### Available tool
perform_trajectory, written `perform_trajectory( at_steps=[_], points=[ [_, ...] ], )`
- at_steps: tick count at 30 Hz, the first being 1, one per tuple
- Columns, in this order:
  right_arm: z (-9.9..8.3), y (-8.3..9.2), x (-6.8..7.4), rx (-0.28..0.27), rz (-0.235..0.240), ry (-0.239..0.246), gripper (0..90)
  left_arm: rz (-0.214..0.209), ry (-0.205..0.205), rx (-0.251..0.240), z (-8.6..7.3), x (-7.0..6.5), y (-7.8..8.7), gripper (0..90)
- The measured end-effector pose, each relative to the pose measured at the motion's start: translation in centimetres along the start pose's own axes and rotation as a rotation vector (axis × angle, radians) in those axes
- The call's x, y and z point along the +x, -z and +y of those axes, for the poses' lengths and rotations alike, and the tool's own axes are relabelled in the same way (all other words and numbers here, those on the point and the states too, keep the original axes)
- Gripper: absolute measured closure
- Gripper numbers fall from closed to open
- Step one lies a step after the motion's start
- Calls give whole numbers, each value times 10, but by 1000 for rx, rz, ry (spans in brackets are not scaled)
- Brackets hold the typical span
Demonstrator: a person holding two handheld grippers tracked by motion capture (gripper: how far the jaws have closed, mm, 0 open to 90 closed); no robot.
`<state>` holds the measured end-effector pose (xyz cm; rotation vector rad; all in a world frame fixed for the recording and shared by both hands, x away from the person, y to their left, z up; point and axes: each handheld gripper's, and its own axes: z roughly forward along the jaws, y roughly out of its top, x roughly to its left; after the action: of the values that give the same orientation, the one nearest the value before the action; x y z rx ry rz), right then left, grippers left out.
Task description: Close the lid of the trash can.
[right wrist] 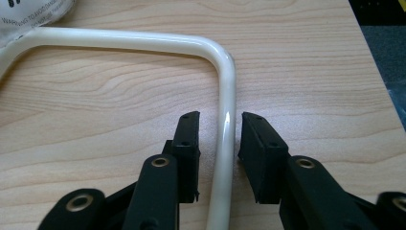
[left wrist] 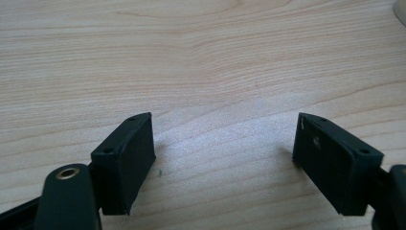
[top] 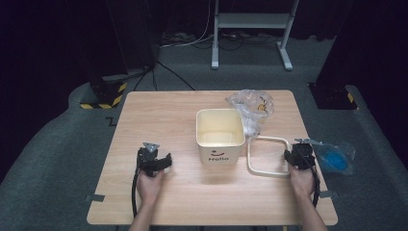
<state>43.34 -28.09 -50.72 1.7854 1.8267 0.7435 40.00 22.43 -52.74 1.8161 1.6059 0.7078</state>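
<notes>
A cream square bin [top: 220, 134] with a printed "Hello" stands at the middle of the wooden table [top: 163, 110]. Right of it lies a cream rounded square ring [top: 269, 138], flat on the table. My right gripper [top: 299, 155] sits at the ring's right side. In the right gripper view its jaws [right wrist: 220, 127] straddle the ring's bar [right wrist: 143, 42]. The right pad is close against the bar and a gap remains at the left pad, so the gripper is open. My left gripper [top: 155, 156] rests left of the bin, open wide [left wrist: 225, 143] over bare wood.
A crumpled clear plastic bag [top: 250, 108] lies behind the bin and the ring; its printed edge [right wrist: 33, 12] reaches the ring's far corner. A blue item in a clear bag [top: 335, 159] hangs over the table's right edge, beside the right gripper. Grey carpet surrounds the table.
</notes>
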Motion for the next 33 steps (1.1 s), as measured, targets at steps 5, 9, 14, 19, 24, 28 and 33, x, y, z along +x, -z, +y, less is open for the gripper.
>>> perform_trajectory(
  at_steps=[5,9,14,19,24,28,33],
  points=[
    [-1,-2,3,-1,-9,6,740,-1,0,0,0,0,0,221],
    [-1,-2,4,-4,-19,10,784,-1,0,0,0,0,0,221],
    [-1,-3,4,-3,-17,6,801,0,0,0,0,0,0,221],
    [0,-3,5,4,-21,13,811,0,-1,0,0,0,0,221],
    [0,-1,5,12,-17,19,815,1,-1,0,0,0,0,221],
    [1,4,5,6,-10,28,816,0,0,0,0,0,0,221],
    [1,11,1,0,-3,36,817,0,0,0,0,0,0,221]
  ],
)
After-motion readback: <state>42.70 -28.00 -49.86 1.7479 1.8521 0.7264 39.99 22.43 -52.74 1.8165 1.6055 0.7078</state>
